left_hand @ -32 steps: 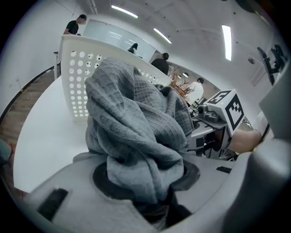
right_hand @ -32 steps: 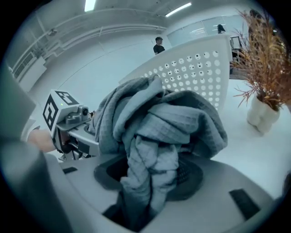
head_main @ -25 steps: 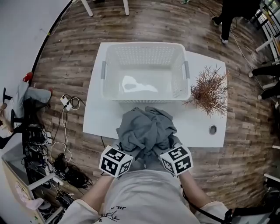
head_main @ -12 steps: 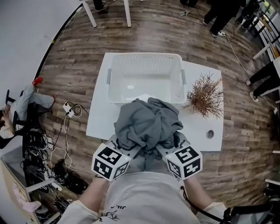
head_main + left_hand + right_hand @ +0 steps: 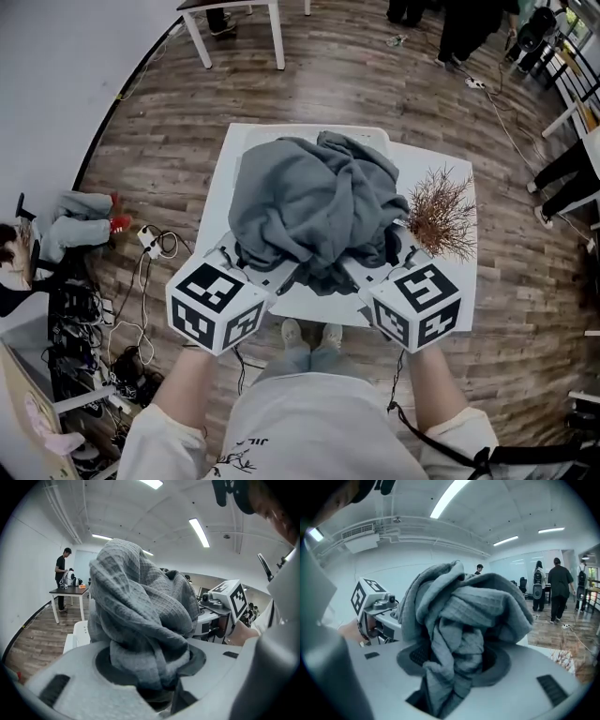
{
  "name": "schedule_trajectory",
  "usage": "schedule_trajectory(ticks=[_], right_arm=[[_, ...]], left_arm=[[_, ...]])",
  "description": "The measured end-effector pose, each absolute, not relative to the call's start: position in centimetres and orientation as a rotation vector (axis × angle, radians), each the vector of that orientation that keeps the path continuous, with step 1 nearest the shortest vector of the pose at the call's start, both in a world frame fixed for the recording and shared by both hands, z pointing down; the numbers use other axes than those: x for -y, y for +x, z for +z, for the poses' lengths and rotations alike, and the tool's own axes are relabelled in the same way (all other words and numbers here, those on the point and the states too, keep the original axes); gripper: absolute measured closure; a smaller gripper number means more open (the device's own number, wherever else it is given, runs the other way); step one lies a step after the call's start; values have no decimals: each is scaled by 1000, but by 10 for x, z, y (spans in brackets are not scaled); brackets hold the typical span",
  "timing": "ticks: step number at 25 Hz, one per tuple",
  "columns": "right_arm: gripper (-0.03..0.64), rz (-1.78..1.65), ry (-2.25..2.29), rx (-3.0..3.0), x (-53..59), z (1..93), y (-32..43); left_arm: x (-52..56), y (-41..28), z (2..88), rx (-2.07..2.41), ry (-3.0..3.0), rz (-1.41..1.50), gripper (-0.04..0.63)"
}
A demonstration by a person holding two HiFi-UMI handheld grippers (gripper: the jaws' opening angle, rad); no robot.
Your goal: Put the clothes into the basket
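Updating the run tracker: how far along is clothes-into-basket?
Done: the grey garment is bunched up and off the table. In hand: the left claw and right claw are both shut on it, holding it up where it hides most of the basket. Left: lower it into the basket and release.

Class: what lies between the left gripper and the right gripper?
A bunched grey garment, clamped by both the left gripper and the right gripper; the head view shows it.
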State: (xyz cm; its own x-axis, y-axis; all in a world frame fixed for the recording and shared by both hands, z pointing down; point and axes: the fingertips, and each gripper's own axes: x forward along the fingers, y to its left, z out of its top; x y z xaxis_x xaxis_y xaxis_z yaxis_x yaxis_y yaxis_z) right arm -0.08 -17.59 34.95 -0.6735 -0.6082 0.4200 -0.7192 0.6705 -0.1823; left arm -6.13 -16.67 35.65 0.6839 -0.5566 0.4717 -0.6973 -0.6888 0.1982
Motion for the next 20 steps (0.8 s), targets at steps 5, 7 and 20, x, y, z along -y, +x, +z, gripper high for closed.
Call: schedule_trajectory(ticks=[5,7,20], right_arm=[[407,431,1091,2581,215,331,5],[407,411,1099,2589,230,325,7],[407,544,971,2552,296,378,0]], left_arm=[[207,-55,339,1012,2556,500,405],[223,-54,332,1022,2571,495,405],[282,-59,383,1024,2463,539,405]])
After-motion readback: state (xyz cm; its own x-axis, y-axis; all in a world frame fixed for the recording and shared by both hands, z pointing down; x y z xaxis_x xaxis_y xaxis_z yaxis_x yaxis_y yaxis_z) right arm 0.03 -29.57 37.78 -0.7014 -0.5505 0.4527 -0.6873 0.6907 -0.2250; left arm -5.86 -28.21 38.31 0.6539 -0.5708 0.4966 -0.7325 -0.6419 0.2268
